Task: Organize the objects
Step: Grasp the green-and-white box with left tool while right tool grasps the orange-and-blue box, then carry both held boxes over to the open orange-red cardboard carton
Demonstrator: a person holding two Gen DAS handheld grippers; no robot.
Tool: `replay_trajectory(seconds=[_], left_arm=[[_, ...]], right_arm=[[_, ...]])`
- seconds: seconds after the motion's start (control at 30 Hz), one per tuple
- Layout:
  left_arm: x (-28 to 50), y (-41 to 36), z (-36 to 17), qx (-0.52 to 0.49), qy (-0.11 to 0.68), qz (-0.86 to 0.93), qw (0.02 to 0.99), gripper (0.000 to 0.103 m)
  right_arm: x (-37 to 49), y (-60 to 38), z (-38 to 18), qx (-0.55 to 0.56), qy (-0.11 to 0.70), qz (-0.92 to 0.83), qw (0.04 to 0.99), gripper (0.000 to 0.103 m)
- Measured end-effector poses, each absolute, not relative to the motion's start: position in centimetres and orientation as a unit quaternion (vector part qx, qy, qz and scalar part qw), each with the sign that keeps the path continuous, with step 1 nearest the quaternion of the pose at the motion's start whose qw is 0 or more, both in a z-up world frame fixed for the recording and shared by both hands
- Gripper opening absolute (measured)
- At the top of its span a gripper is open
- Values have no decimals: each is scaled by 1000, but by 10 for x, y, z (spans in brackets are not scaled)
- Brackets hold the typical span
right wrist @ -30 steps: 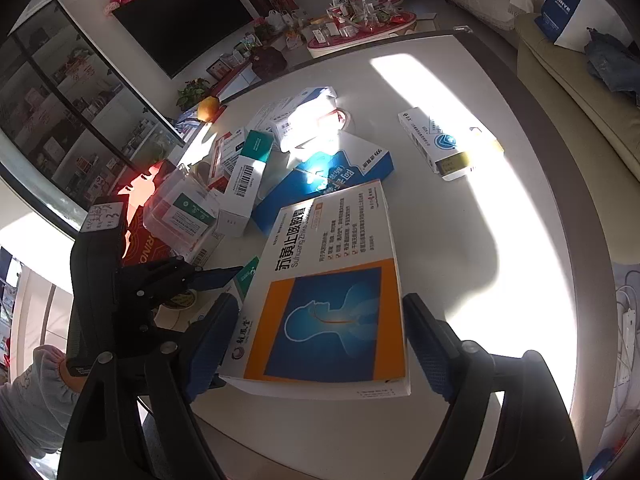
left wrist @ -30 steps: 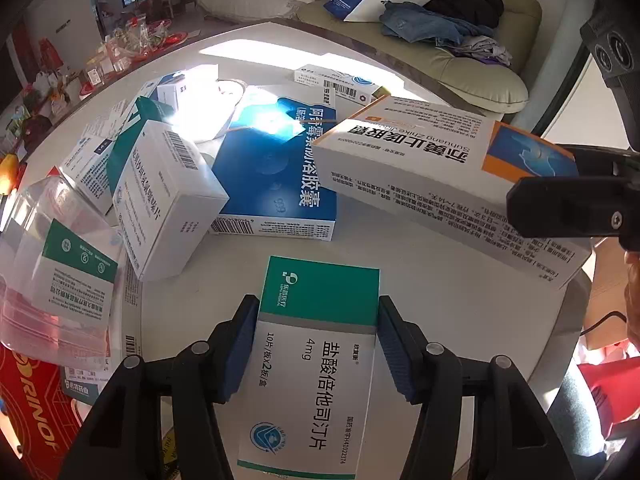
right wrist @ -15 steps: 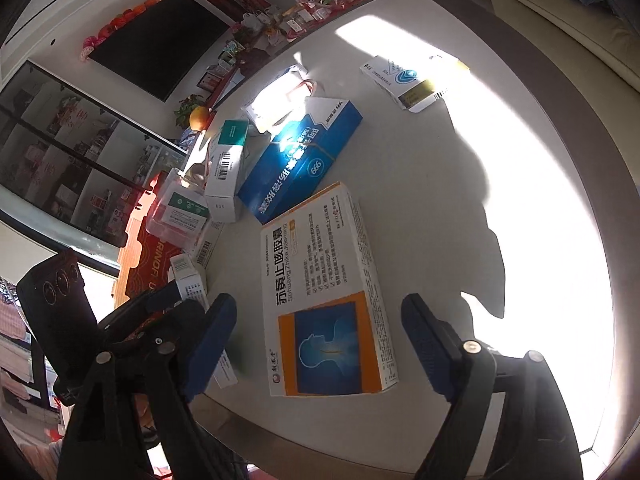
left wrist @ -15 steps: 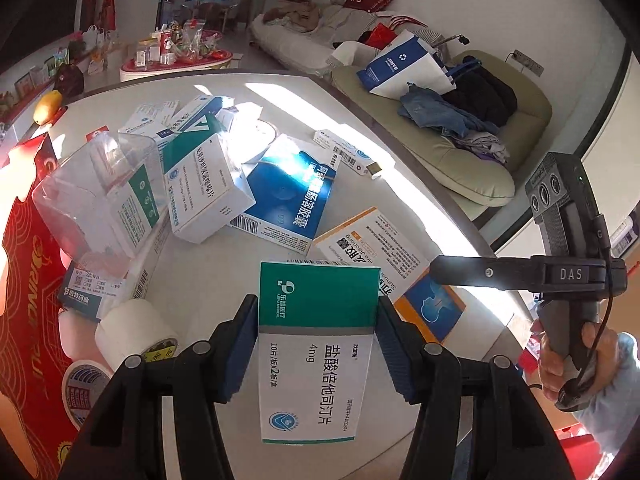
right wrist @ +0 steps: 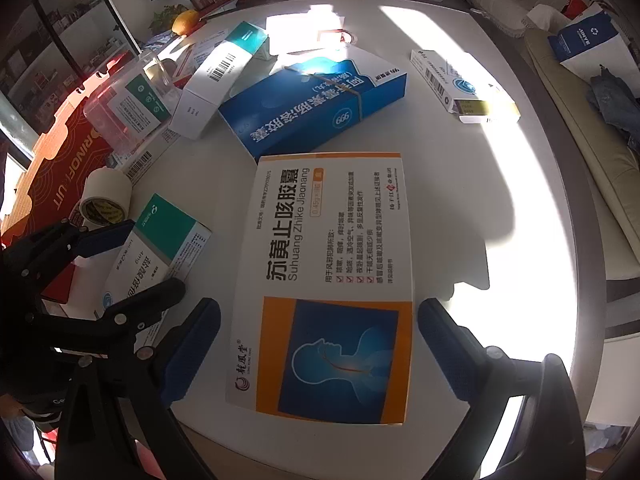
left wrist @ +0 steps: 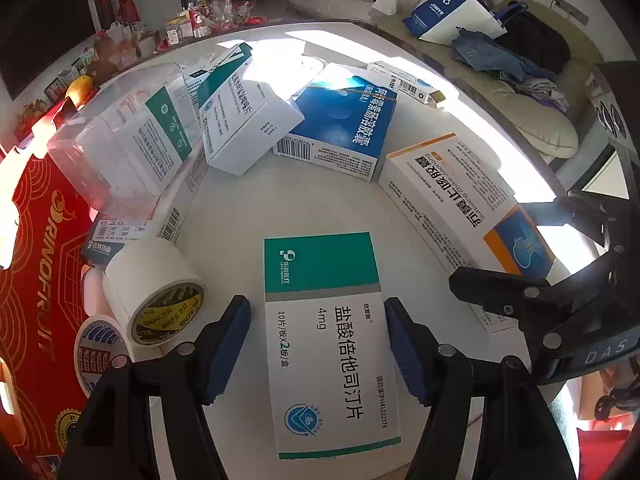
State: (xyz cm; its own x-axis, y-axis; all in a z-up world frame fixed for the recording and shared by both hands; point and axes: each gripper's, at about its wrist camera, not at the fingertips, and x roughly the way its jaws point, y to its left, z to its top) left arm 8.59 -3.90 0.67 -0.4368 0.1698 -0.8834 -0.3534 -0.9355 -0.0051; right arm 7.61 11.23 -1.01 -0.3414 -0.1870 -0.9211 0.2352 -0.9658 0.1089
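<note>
Left gripper [left wrist: 318, 320]: jaws are opening; the green-and-white medicine box [left wrist: 328, 336] lies between them, flat on the white round table [left wrist: 320, 200] near its front edge, pads not pressing.
Right gripper [right wrist: 320, 324]: jaws wide apart, not touching the orange-and-white Suhuang Zhike box [right wrist: 332, 280] lying flat between them at the front edge.
Behind: blue medicine box [right wrist: 316, 100], tape roll [left wrist: 154, 288].

teal-white box [left wrist: 328, 320], orange-blue box [right wrist: 332, 280]

tape roll [left wrist: 154, 286] left of box [left wrist: 332, 344]
</note>
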Motion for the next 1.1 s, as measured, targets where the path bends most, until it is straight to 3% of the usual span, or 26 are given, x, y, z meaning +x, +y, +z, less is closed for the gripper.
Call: replay_trajectory(seconds=[0.07, 0.1, 0.17, 0.4, 0.6, 0.73, 1.1], left_arm=[[89, -42, 6, -498, 81, 849, 155, 77], [91, -45, 7, -495, 70, 852, 156, 76], [94, -52, 11, -485, 32, 856, 176, 61], [107, -79, 31, -453, -89, 860, 216, 60], [131, -95, 79, -394, -111, 884, 228, 60], [147, -118, 95, -375, -124, 895, 208, 60], [181, -191, 118, -327, -128, 926, 142, 60]], right_arm=[[77, 112, -12, 559, 37, -819, 123, 95], [78, 110, -13, 557, 60, -822, 106, 78], [78, 105, -9, 549, 77, -827, 93, 78], [90, 134, 6, 519, -71, -842, 129, 78], [111, 154, 13, 487, -287, -797, 211, 78], [123, 142, 3, 484, -377, -751, 246, 78], [121, 84, 22, 483, -348, -752, 284, 78]])
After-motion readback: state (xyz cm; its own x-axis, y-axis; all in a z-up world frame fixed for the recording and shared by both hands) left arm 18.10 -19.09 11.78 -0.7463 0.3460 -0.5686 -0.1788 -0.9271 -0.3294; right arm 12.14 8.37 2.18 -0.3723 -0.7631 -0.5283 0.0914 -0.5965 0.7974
